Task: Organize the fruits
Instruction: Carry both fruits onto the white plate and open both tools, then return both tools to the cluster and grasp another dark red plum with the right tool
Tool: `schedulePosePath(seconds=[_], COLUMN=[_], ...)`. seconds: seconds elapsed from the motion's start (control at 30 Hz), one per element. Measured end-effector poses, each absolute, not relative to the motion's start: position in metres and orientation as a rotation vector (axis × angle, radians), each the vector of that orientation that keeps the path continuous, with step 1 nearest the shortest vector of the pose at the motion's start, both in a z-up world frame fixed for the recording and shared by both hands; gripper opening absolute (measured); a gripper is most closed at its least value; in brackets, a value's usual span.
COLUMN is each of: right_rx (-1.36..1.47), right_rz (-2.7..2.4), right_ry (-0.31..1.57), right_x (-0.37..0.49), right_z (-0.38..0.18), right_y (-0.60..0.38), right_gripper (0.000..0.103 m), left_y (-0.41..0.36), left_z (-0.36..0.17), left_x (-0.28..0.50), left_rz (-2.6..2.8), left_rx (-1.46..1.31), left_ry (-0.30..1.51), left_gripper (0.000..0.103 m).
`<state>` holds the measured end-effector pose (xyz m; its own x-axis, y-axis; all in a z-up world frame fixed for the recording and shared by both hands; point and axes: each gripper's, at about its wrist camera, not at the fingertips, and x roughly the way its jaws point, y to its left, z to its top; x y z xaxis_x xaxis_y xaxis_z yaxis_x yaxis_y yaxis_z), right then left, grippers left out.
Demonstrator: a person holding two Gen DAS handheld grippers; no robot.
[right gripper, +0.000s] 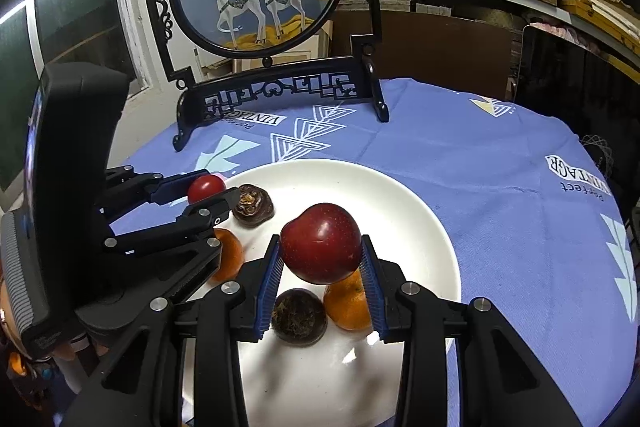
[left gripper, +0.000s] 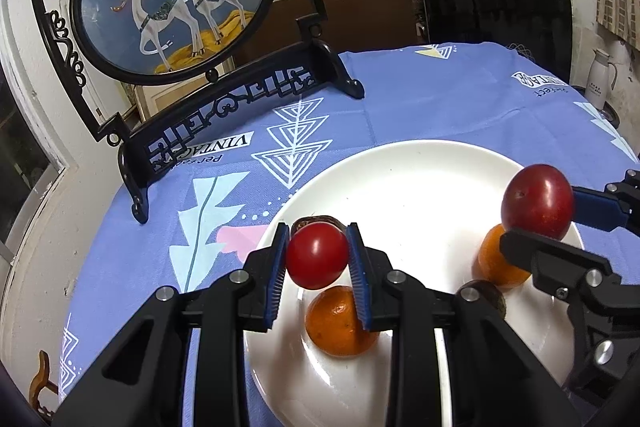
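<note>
From the left wrist camera, the left gripper has its ribbed blue fingers clamped on a small, glossy red tomato, held above the near rim of a smooth white plate. Under it a dimpled orange lies on the plate; a second orange lies toward the right, with a dark, rough water chestnut just beside it. The right gripper enters from the right — its fingers pinch a larger, dark red plum. A blue printed cloth covers the tabletop, and a black carved frame holds a round deer picture.

The right wrist camera shows the plum's stem dimple and faint skin crease, and two chestnuts rather than one — the far one, ridged and brown, lies just beside the tomato.
</note>
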<state>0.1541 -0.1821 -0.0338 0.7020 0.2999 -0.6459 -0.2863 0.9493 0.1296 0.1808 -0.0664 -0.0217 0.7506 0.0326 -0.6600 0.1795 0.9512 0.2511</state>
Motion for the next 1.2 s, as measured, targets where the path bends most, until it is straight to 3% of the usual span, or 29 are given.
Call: schedulePosePath(seconds=[0.13,0.2,0.23,0.27,0.5,0.73,0.9,1.2], right_rx=[0.001,0.007,0.014,0.031,0.043,0.05,0.1,-0.09], right_rz=[0.305,0.284,0.275,0.265,0.247,0.243,0.292,0.488], right_ry=[0.74,0.745,0.744,0.731,0.693,0.714,0.761,0.86], right_x=[0.162,0.166,0.167,0.166,0.147,0.117,0.07,-0.057], right_z=[-0.037,-0.038,-0.037,-0.035,-0.025,-0.021,-0.024,-0.056], right_y=[-0.178,-0.18,-0.182,-0.185,-0.198,-0.207,-0.211,-0.19], right_gripper=[0.039,0.042,0.049,0.053,0.06,0.064,0.075,0.075], left_y=[-0.07,-0.069,-0.067,-0.066,-0.053,-0.043,-0.028,0.014], left_z=[-0.024,-0.023,-0.022,-0.02,-0.011,-0.001,0.003,-0.022], left_x=[0.187,0.188,0.188,0.187,0.176,0.145,0.099,0.011], left_rz=[-0.065,-0.05,-0.041,-0.032,-0.021,-0.031,-0.084,-0.22], left_rx=[0.322,0.314,0.308,0.303,0.283,0.266,0.255,0.24], left_ry=[0.729,0.724,0.717,0.704,0.689,0.681,0.671,0.755], left_gripper=[0.031,0.044,0.058,0.062,0.062,0.07,0.079,0.082])
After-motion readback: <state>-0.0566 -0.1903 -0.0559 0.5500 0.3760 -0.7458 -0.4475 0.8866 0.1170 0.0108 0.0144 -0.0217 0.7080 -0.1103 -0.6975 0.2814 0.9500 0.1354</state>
